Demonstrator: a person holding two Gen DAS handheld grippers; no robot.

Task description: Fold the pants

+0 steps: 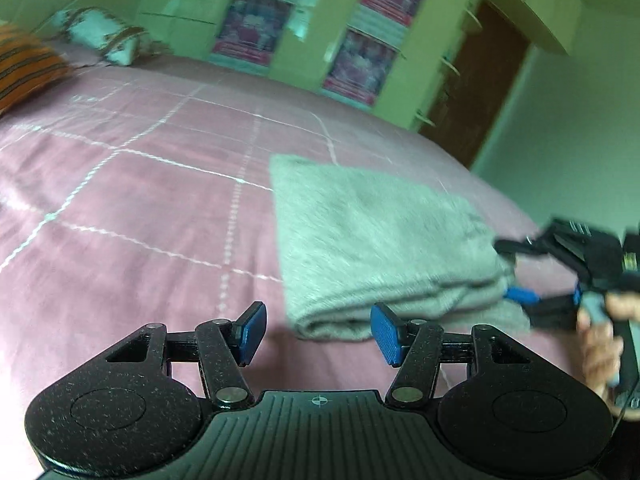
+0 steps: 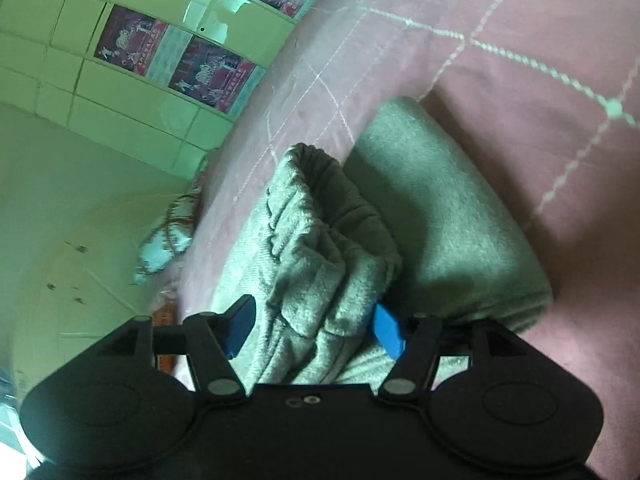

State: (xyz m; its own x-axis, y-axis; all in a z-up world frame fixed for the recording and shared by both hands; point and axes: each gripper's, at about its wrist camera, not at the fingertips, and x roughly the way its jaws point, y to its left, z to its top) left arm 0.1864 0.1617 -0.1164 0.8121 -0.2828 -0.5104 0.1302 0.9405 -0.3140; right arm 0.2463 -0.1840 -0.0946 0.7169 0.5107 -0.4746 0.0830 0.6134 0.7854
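Note:
Grey fleece pants (image 1: 380, 240) lie folded into a thick rectangle on the pink bedspread (image 1: 140, 208). My left gripper (image 1: 318, 334) is open and empty, just in front of the folded edge nearest me. My right gripper (image 1: 520, 276) shows in the left wrist view at the pants' right end. In the right wrist view the right gripper (image 2: 314, 328) is open, with the bunched elastic waistband (image 2: 320, 248) between its blue pads (image 2: 386, 330), which stand wide apart. The folded body of the pants (image 2: 448, 216) lies beyond.
The bed is wide, with pink checked cover (image 2: 520, 40). An orange striped pillow (image 1: 24, 64) and a patterned cushion (image 1: 104, 32) sit at its far left. Green cabinets with posters (image 1: 256, 28) and a brown door (image 1: 480, 80) stand beyond the bed.

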